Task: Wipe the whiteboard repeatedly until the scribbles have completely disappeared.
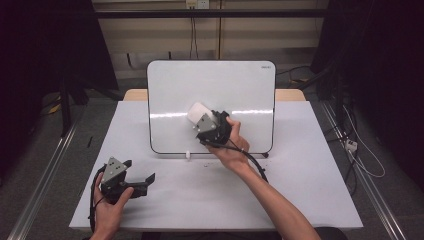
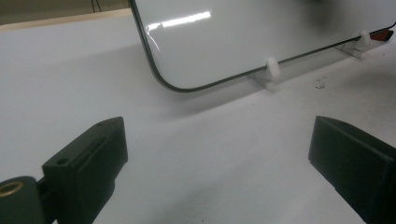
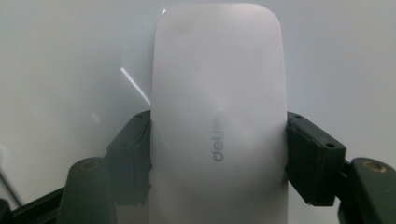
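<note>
Right gripper view gave us the clearest look: the right gripper (image 3: 218, 154) was pinching a white eraser (image 3: 218, 112) across its width, one black jaw pressed to each long side, with the eraser's far end laid against the glossy whiteboard (image 3: 70, 56). In the high view the eraser (image 1: 198, 113) sat near the middle of the whiteboard (image 1: 165, 90), which stood propped on small white feet toward the far side of the bench (image 1: 310, 165). The left gripper (image 1: 135, 176) rested low at the near left of the bench, well apart from the board, its jaws spread with nothing between them (the left gripper view showed only bare bench (image 2: 210, 154) between them, and the board's lower corner with a white foot (image 2: 272, 70) beyond).

We judged the work in hand to be wiping the board. The main risk, as we saw it, was the board itself: it leaned on little clip feet with nothing bracing it, so a firm push from the eraser could have tipped it back or slid it away. The smooth eraser sides were another worry, since a hard drag could have twisted it out of the jaws. We could not tell what marks, if any, remained on the surface.
</note>
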Demonstrator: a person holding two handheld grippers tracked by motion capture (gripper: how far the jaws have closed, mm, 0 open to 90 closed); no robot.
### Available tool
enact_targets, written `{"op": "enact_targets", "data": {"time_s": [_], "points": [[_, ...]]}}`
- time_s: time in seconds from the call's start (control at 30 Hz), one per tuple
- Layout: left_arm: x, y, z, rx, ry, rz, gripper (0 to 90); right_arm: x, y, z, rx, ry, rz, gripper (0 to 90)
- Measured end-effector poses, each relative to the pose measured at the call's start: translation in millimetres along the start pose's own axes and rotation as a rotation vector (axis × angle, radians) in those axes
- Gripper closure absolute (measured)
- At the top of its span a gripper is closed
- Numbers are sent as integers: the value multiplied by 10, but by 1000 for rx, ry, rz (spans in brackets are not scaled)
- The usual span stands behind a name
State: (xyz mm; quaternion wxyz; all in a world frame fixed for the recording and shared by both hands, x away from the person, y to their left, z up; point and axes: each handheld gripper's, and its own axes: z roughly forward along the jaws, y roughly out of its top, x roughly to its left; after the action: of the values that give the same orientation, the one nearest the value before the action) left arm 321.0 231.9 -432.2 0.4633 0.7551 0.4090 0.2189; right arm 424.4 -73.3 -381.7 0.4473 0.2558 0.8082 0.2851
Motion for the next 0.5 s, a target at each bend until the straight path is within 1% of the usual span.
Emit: {"op": "enact_targets", "data": {"time_s": [0.07, 0.13, 0.2, 0.3, 0.33, 0.37, 0.4, 0.5], "points": [[2, 0, -3, 0, -1, 2, 46, -136, 0, -3, 0, -26, 44, 317], [6, -1, -5, 1, 1, 2, 46, -275, 1, -7, 3, -41, 68, 318], [12, -1, -7, 2, 0, 2, 46, -406, 4, -13, 6, -66, 89, 317], [12, -2, -11, -1, 0, -1, 46, -613, -8, -26, 11, -105, 134, 317], [10, -3, -13, -3, 2, -4, 46, -677, -18, -33, 11, -112, 153, 317], [14, -2, -15, -3, 2, 0, 46, -734, -31, -41, 10, -109, 173, 317], [16, -1, -15, -2, 3, 0, 46, -767, -45, -47, 8, -98, 199, 317], [10, 2, -9, -4, 1, -3, 46, -736, -39, -50, 9, -120, 193, 317]]}}
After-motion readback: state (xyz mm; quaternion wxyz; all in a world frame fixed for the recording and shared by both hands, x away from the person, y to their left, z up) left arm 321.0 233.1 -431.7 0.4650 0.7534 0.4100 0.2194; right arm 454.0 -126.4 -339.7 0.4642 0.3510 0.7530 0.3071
